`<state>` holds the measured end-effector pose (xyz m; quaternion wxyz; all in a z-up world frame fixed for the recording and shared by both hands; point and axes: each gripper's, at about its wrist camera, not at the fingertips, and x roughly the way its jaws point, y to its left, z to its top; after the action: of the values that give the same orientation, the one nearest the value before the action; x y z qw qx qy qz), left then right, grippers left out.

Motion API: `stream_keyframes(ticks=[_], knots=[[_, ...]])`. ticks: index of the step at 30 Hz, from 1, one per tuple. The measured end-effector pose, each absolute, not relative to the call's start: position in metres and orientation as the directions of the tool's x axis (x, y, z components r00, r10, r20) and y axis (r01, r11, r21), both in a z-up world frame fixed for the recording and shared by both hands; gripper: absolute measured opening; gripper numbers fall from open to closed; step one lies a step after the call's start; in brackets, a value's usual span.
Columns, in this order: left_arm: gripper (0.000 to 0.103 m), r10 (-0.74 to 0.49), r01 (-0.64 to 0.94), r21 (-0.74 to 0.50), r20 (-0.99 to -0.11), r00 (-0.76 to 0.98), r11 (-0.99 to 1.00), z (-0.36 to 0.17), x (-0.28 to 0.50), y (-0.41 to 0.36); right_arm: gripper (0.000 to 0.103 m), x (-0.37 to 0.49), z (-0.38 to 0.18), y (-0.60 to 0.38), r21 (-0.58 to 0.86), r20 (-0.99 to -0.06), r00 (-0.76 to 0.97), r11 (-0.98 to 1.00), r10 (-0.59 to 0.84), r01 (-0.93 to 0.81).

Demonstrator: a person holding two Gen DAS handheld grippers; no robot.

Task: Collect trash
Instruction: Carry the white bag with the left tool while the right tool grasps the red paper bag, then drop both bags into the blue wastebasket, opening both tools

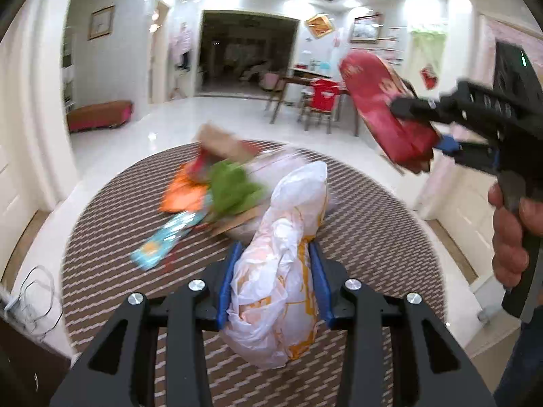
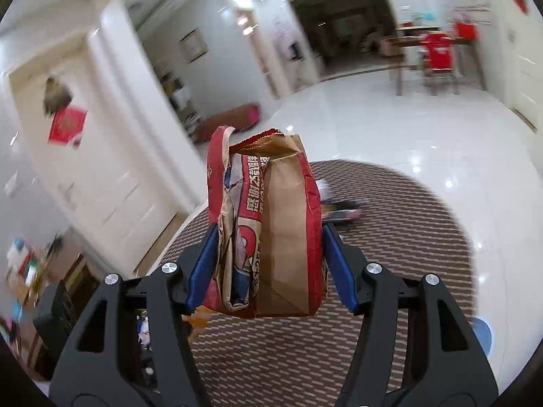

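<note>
My left gripper point(image 1: 275, 247) is shut on a crumpled white and orange plastic bag point(image 1: 275, 278), held above a round striped rug point(image 1: 373, 237). Beyond it on the rug lies a blurred pile of trash: an orange wrapper point(image 1: 183, 193), a green piece point(image 1: 234, 190), a light blue wrapper point(image 1: 163, 240) and brown cardboard point(image 1: 220, 142). At the upper right, the right gripper point(image 1: 419, 125) grips a red and brown paper bag point(image 1: 376, 101) in the air. In the right wrist view the right gripper point(image 2: 269, 234) has both blue pads pressed on that paper bag point(image 2: 281, 210).
A person's hand point(image 1: 509, 237) holds the right gripper's handle. A dark flat item point(image 2: 339, 208) lies on the rug point(image 2: 407, 237). A dining table with chairs point(image 1: 315, 95) stands far back, a red bench point(image 1: 100, 115) by the left wall, and a loose cable point(image 1: 37, 298) on the floor at the left.
</note>
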<state>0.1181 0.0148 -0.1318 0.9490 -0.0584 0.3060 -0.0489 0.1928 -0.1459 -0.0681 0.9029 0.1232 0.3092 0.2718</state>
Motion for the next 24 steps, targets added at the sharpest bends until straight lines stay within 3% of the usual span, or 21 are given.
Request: stream_keyframes(ticks=[6, 14, 24], knots=[[0.039, -0.26, 0.212, -0.149, -0.567, 0.782, 0.966, -0.124, 0.157, -0.072, 0.06, 0.186, -0.087, -0.255, 0.425, -0.508, 0.748, 0.88, 0.427, -0.214], [0.039, -0.437, 0.414, -0.197, -0.636, 0.636, 0.889, -0.149, 0.208, -0.211, 0.06, 0.178, -0.175, -0.404, 0.477, -0.631, 0.739, 0.87, 0.237, 0.128], [0.039, -0.4, 0.485, -0.142, -0.779, 0.483, 0.863, -0.231, 0.265, -0.341, 0.061, 0.188, -0.299, -0.509, 0.478, -0.783, 0.595, 0.789, 0.183, 0.386]])
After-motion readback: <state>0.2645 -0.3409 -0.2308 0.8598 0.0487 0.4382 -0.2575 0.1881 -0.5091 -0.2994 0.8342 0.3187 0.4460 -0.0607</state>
